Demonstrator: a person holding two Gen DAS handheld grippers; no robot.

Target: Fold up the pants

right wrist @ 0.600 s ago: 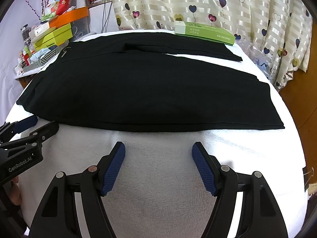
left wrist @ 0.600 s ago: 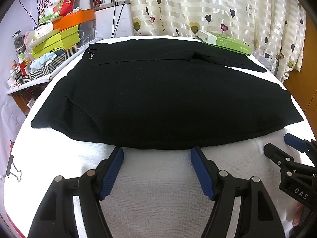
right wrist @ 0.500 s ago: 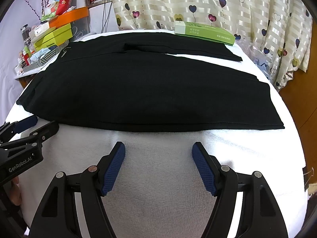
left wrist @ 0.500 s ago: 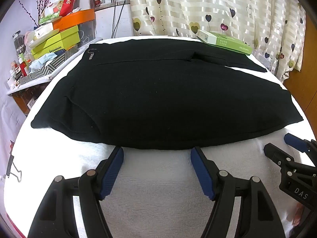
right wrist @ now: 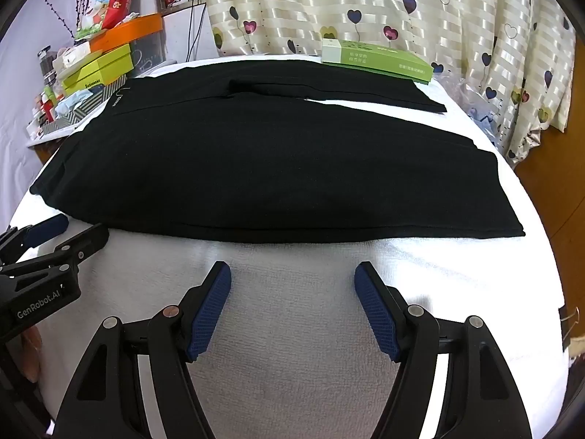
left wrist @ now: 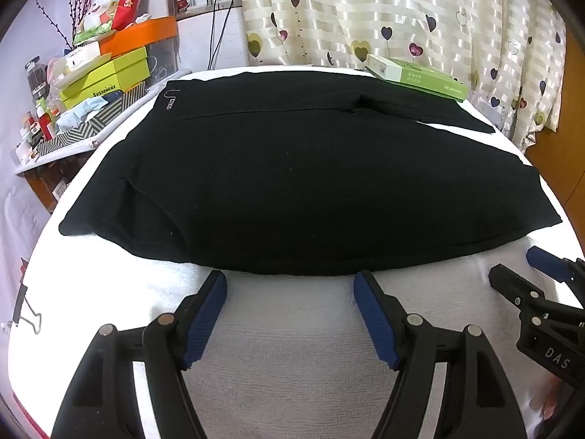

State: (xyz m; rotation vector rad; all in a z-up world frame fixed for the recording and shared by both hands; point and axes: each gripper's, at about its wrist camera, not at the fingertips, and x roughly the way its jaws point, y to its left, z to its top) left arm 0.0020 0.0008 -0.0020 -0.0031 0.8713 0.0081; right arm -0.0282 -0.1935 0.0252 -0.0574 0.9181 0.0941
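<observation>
Black pants lie flat across a table covered in white towel, waistband to the left, legs to the right; they also show in the right wrist view. My left gripper is open and empty, hovering just short of the near hem. My right gripper is open and empty, a little back from the near edge of the pants. Each gripper shows at the edge of the other's view.
A green box rests at the far edge of the table on the pants leg. Stacked boxes and clutter stand on a shelf to the left. A heart-patterned curtain hangs behind. Binder clips hold the towel's edges.
</observation>
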